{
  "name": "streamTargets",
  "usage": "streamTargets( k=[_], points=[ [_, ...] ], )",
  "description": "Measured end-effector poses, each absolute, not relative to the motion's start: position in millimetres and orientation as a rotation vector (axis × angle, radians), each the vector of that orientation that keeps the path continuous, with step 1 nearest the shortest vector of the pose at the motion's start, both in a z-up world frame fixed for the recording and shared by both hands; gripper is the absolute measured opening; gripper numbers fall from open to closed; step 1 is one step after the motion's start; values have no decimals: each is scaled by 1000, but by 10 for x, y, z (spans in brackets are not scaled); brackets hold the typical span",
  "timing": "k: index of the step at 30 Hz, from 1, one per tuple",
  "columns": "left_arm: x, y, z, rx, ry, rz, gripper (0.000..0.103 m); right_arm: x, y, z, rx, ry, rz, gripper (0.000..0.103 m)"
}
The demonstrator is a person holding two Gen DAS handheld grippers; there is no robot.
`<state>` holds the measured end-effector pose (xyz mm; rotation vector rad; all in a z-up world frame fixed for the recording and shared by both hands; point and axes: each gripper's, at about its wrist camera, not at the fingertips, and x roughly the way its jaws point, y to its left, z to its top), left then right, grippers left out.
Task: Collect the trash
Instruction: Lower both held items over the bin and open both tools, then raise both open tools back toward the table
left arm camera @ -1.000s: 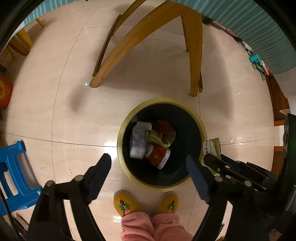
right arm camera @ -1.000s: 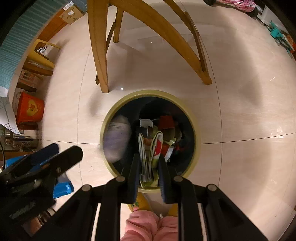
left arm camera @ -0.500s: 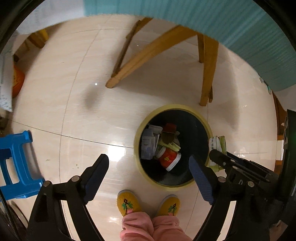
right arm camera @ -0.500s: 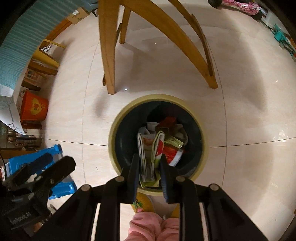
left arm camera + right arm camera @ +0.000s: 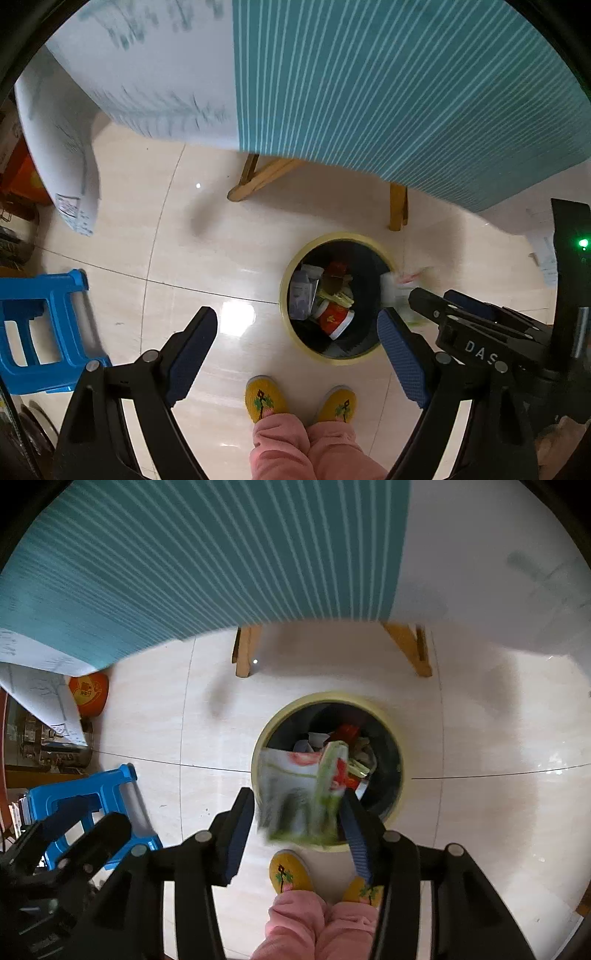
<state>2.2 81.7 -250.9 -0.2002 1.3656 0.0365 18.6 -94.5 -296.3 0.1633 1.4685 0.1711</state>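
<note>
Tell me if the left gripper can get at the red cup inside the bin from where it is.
Probably yes: the left gripper is open and empty above the bin, and the red cup lies on top, uncovered.

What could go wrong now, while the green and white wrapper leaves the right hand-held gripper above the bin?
The wrapper looks blurred between the open right hand-held gripper, over the near rim of the bin. It may catch on the rim and fall onto the yellow slippers.
</note>
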Motion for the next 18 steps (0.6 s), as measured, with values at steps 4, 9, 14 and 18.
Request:
streamTargets(
  k=[4, 9, 14, 18],
  points=[
    [-12, 841, -2177, -199, 1343, 33, 87, 148, -922, -2661, 130, 1441, 171, 61],
    [-49, 912, -1853, -218, 1322, 31, 87, 117, -904, -2350, 105, 1437, 171, 61],
    [-110, 1006, -1527, -259, 1306, 26, 87, 68, -906, -2019, 96, 1422, 167, 61],
    [-180, 1002, -1231, -246, 1294, 12, 87, 12, -872, -1661, 88, 1389, 201, 61]
  ],
)
